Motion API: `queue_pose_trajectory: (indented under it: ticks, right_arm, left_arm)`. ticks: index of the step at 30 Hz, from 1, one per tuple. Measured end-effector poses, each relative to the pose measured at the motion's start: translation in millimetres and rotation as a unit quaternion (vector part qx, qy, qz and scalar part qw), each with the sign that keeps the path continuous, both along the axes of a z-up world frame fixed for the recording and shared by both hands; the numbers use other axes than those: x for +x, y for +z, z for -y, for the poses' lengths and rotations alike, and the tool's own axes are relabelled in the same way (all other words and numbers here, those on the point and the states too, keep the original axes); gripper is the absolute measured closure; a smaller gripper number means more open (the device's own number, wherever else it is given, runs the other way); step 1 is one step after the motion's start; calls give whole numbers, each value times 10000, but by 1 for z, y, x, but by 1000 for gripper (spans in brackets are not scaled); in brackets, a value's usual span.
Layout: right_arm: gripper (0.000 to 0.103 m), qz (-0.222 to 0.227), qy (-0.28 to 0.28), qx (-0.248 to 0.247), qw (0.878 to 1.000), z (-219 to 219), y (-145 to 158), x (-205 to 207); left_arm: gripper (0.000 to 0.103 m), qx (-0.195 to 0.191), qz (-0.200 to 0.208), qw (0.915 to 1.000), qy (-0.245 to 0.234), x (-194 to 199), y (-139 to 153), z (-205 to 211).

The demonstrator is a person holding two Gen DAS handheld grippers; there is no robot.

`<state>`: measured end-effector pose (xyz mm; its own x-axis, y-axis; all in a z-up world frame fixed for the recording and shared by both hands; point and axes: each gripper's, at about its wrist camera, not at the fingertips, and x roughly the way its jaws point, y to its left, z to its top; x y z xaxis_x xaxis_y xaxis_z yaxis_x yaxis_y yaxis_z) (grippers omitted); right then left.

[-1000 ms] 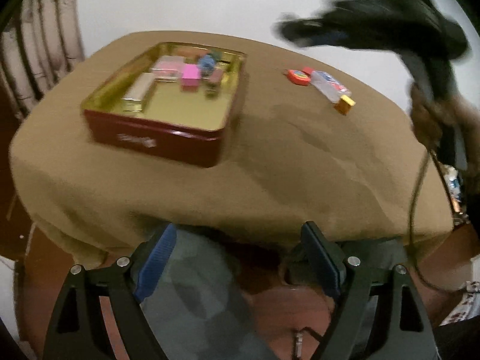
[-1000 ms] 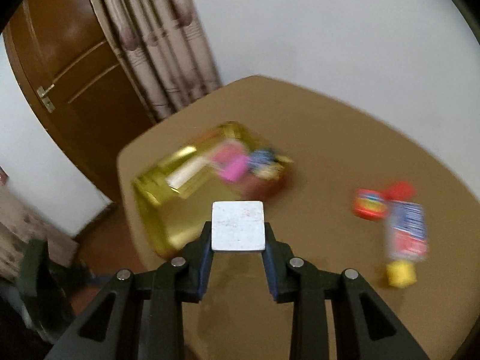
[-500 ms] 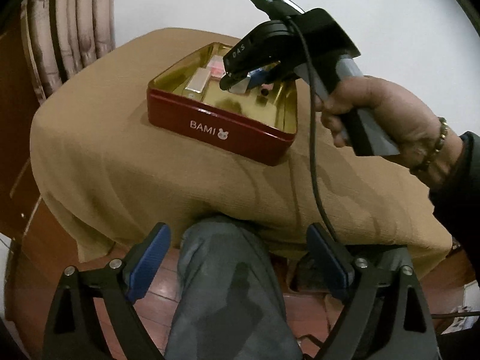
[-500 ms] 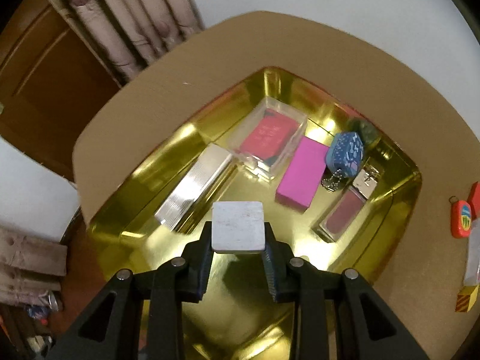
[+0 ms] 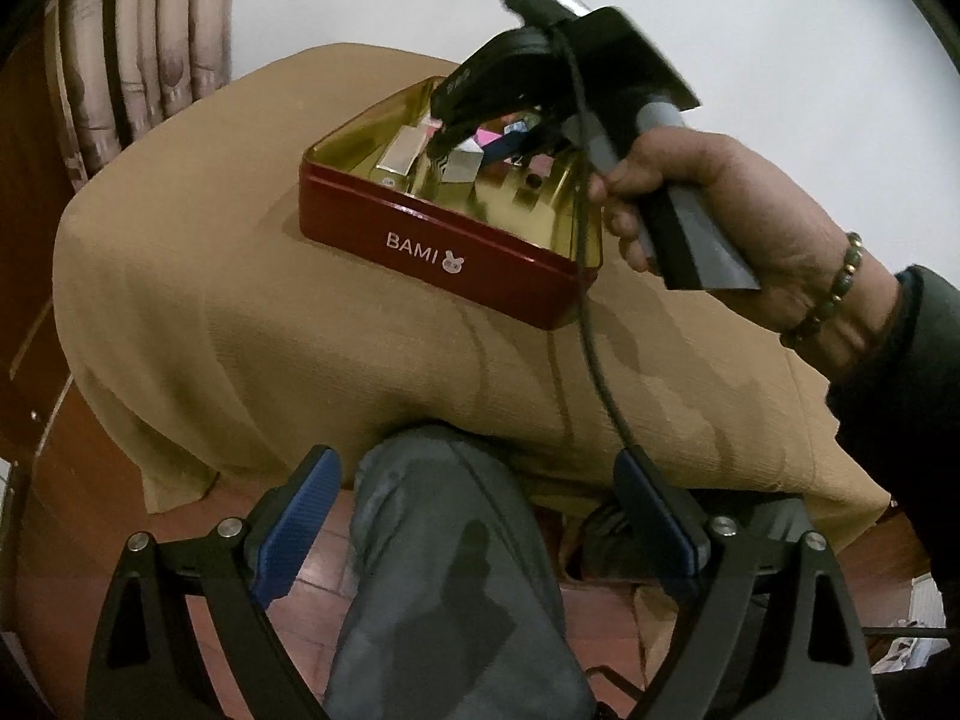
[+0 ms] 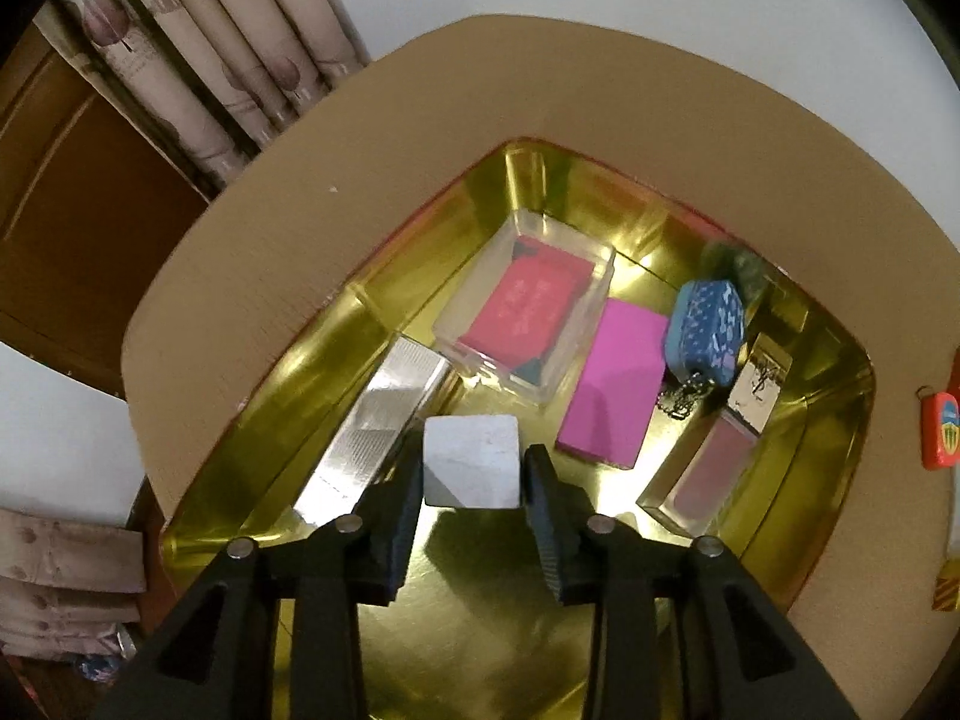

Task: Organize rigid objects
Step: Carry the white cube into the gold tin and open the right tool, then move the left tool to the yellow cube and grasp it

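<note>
A red tin (image 6: 480, 600) with a gold inside stands on the tan tablecloth. My right gripper (image 6: 471, 471) reaches down into it, its jaws opening around a white cube (image 6: 474, 456). The cube sits tilted between the pads with a thin gap on each side, low over the tin's floor. From the left wrist view the cube (image 5: 465, 165) shows under the right gripper (image 5: 480, 144), inside the tin (image 5: 420, 240). My left gripper (image 5: 477, 480) hangs open and empty below the table's front edge, above a person's knee (image 5: 432, 540).
In the tin lie a silver bar (image 6: 372, 438), a clear box with a red card (image 6: 528, 312), a magenta block (image 6: 618, 378), a blue patterned keychain (image 6: 708, 324) and a pink gloss tube (image 6: 714, 456). An orange-red item (image 6: 939, 429) lies on the cloth to the right.
My right gripper swung over the tin and sank into it with the cube. Its jaws have parted and the cube has tipped. The left gripper drew back, then kept still.
</note>
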<state>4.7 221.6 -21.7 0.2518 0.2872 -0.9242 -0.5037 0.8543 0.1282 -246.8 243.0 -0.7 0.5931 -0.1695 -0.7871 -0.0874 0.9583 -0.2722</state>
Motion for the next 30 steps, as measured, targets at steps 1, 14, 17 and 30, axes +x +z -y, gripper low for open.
queue_pose_trajectory:
  ticks: [1,14,17,30]
  right_arm:
    - [62,13,-19,95,10000,2,2,-1]
    - [54,1569,-592,952,9812,125,78,-53]
    - [52,2122,-1136,360,9699,196,73,-74]
    - [52,2279,-3380,-1588,8992,481,18,-88]
  left_arm:
    - [13,-14,-37,10000,4,1,-2,1]
    - [13,624,296,9975,-151,-8,3,26]
    - [12,824,331,9955,-337,-11,1,39]
    - [12,979,201,9845,-1443,40,13,141]
